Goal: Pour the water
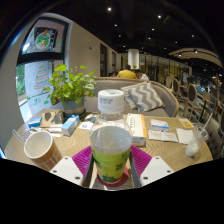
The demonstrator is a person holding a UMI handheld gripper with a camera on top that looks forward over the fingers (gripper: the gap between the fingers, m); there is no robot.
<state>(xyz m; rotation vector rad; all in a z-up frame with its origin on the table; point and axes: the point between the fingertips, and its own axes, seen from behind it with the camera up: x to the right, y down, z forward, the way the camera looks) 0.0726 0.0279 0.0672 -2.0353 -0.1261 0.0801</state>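
1. The clear plastic water bottle with the white cap and green label (111,140) sits between the two pads of the tongs (111,160), close in front of them, and both pink pads (82,160) appear pressed to its sides — so I take the tongs to be clamped on the bottle.
2. The bottle stands upright: its long axis runs vertical, cap up, base down between the fingers. The cap looks to be on, which would stop any pour.
3. The likely receiver is the pale paper cup (41,148) on the wooden desk (160,148), to the left of the bottle and near it, leaning with its mouth turned up and towards the bottle.
4. To do this step well, I judge: keep the grip firm and low on the body, carry the mouth over the cup before tipping, then tilt slowly toward the cup — a soft bottle squeezed hard may spurt.
5. Farther out on the desk lie a small blue-and-white box (70,124), some cards and papers (160,128) and a leafy green potted plant (70,88); beyond them stands a cushioned bench seat (145,96).
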